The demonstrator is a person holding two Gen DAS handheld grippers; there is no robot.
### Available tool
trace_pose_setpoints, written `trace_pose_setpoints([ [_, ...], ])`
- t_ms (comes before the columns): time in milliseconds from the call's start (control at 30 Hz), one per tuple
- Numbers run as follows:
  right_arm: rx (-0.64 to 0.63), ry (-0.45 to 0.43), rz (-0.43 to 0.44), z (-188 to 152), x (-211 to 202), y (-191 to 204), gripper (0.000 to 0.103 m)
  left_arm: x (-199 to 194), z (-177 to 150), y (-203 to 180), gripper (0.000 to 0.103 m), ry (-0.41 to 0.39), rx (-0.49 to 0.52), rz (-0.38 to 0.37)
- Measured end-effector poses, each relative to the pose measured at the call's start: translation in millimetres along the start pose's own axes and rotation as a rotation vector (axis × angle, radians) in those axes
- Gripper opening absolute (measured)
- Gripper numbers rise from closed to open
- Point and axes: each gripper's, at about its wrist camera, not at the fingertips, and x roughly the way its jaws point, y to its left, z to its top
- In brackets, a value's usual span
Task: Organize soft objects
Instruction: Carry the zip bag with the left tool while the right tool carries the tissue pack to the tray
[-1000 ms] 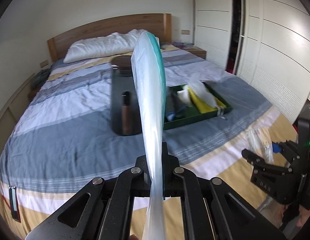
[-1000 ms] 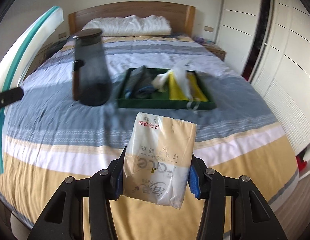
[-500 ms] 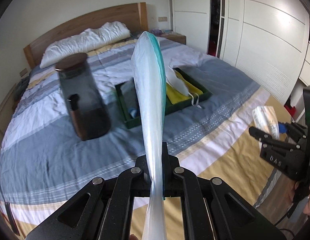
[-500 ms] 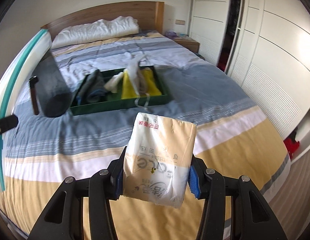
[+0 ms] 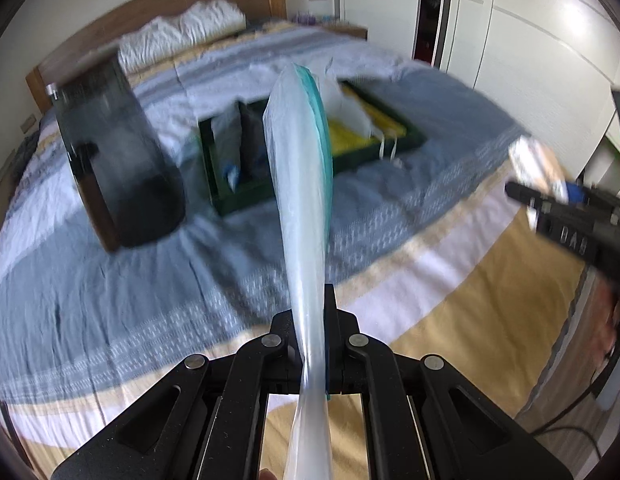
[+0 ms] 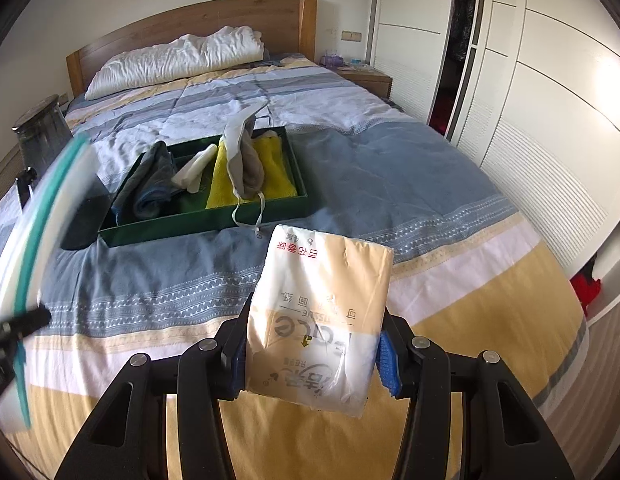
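My left gripper (image 5: 312,344) is shut on a flat clear plastic pouch with a teal edge (image 5: 299,184), which stands up edge-on in front of the camera. The same pouch (image 6: 33,248) shows blurred at the left of the right wrist view. My right gripper (image 6: 312,354) is shut on a cream tissue pack (image 6: 322,312) with printed lettering, held upright above the bed's yellow stripe. A dark green tray (image 6: 205,226) lies on the bed ahead and holds a yellow cloth (image 6: 249,178), a grey cloth with white ties (image 6: 245,160) and blue-grey fabric (image 6: 149,188).
A dark smoky jug with a handle (image 5: 117,164) stands on the striped bedspread left of the tray. A white pillow (image 6: 177,60) lies against the wooden headboard. White wardrobe doors (image 6: 530,100) line the right side, with a bedside table (image 6: 362,76) beyond.
Both grippers have come closer to the bed and lower, keeping their loads. The tray and jug look larger and nearer, and the left wrist view is now blurred.
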Motion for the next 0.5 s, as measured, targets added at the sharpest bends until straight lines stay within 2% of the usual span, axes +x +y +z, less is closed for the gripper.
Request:
trace_pose_setpoints([
  [167, -0.020, 0.026, 0.013, 2, 26, 6, 0.049, 24, -13, 7, 0.003, 0.064, -0.032, 0.009],
  [333, -0.045, 0.011, 0.021, 16, 43, 12, 0.049, 32, 1, 15, 0.003, 0.041, -0.074, 0.014],
  [500, -0.066, -0.023, 0.026, 34, 50, 17, 0.049, 36, 31, 19, 0.003, -0.004, -0.106, 0.000],
])
